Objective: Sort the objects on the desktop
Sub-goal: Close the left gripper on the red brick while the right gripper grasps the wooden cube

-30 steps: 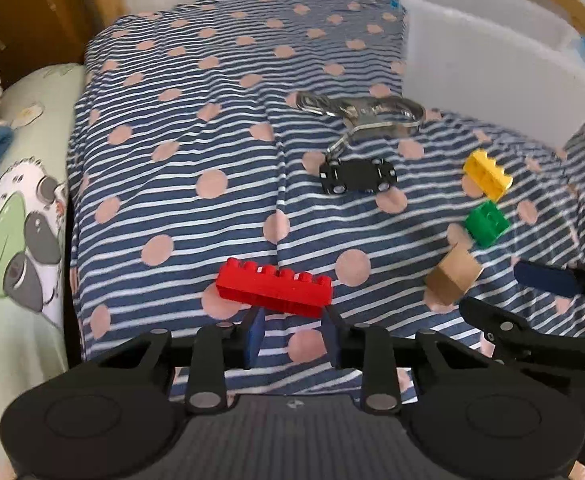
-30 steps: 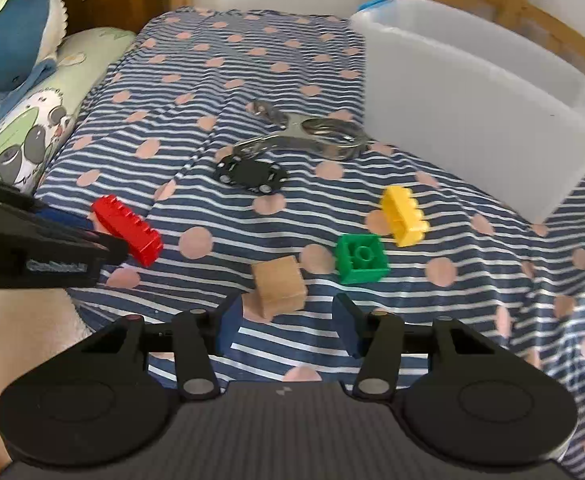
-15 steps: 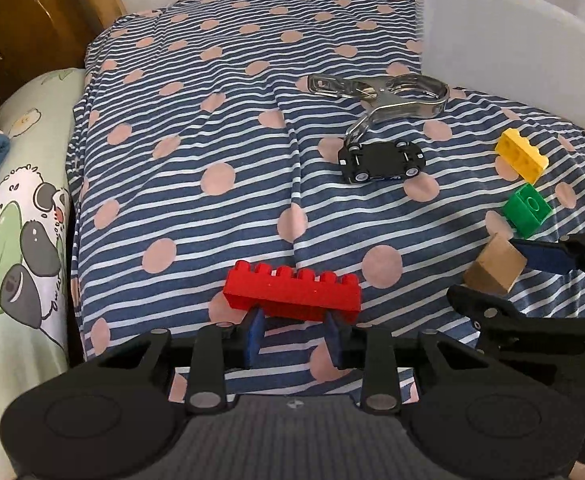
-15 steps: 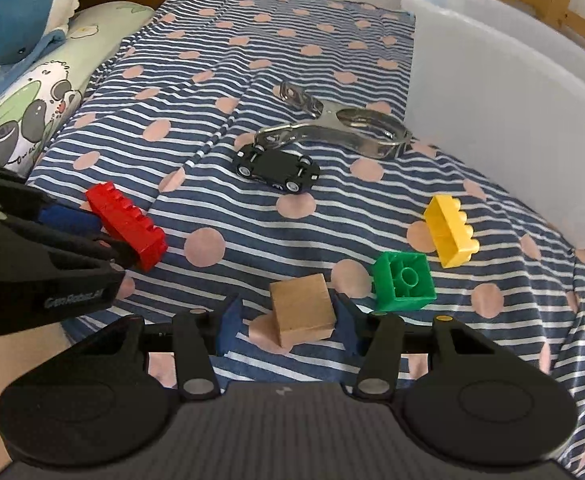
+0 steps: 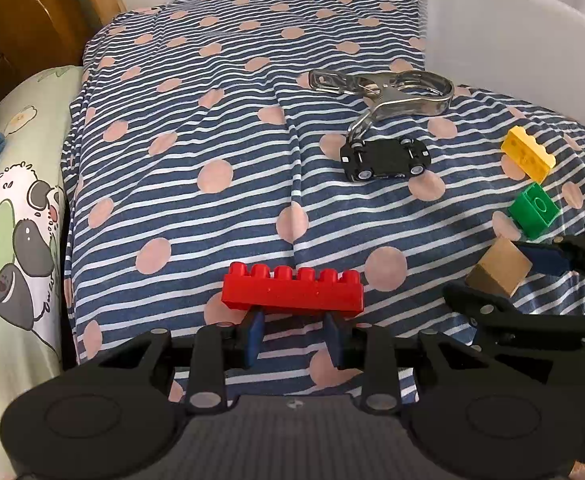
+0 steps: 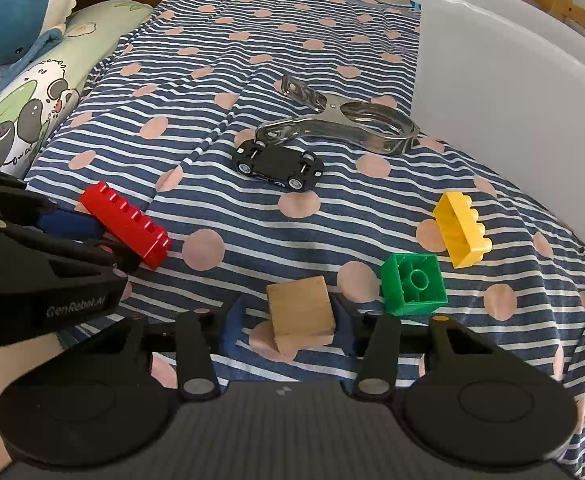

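On the striped bed cover (image 6: 252,64), our left tool (image 5: 292,334) is clenched on the long red brick (image 5: 292,292). Beyond lie the black toy car (image 6: 278,164) and metal clamp (image 6: 340,124). Our right tool (image 6: 288,326) is closing around the wooden cube (image 6: 300,312); its right pad touches, the left stands apart. Right of it: green brick (image 6: 414,284), yellow brick (image 6: 462,230), white bin (image 6: 504,108).

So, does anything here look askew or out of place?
Yes: the toy car lies upside down, wheels up, one end touching the metal clamp. The green brick is flipped too, hollow underside up, and the yellow brick lies tipped on its side.
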Demonstrator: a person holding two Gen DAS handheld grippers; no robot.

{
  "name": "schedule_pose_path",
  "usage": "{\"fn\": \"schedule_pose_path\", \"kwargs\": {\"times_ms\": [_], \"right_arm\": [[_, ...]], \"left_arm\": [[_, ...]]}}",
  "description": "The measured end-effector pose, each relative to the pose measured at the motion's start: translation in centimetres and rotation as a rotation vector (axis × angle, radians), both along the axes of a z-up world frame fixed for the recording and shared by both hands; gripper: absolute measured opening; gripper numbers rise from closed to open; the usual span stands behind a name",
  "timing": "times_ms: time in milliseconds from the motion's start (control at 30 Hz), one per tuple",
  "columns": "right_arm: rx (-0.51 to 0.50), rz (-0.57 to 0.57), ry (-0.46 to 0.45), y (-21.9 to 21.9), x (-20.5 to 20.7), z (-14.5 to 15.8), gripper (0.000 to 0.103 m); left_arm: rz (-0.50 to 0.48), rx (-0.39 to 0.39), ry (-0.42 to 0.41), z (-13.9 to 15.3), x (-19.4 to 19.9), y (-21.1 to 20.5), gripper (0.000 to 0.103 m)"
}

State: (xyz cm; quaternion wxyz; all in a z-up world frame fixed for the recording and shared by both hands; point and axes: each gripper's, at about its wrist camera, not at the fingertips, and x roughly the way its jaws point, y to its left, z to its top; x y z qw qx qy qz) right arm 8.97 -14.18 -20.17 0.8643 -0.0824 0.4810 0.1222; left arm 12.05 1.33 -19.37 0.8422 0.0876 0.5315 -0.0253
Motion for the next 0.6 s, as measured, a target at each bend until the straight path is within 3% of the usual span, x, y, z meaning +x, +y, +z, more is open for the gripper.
{"fn": "schedule_pose_path", "kwargs": {"times_ms": [67, 200, 267, 300, 433, 600], "right_arm": [[0.003, -0.005, 0.002, -0.1, 0.0, 0.0, 0.043], [0.001, -0.025, 0.007, -0.6, -0.5, 0.6, 0.045], [-0.006, -0.055, -0.013, -1.2, -1.1, 1.4, 0.06], [-0.011, -0.069, -0.024, -1.5, -1.4, 1.8, 0.061], [-0.033, -0.104, -0.066, -2.3, -1.8, 3.2, 0.06], [-0.044, -0.119, -0.066, -2.6, -0.8, 2.8, 0.057]], "left_arm": [[0.002, -0.002, -0.004, 0.0, 0.1, 0.0, 0.035], [0.002, -0.003, -0.007, 0.0, 0.1, 0.1, 0.035], [0.005, -0.009, -0.007, 0.0, 0.2, 0.2, 0.035], [0.006, -0.01, -0.008, 0.0, 0.2, 0.2, 0.035], [0.006, -0.01, -0.01, 0.0, 0.2, 0.2, 0.035], [0.004, -0.01, -0.013, 0.1, 0.2, 0.2, 0.035]]}}
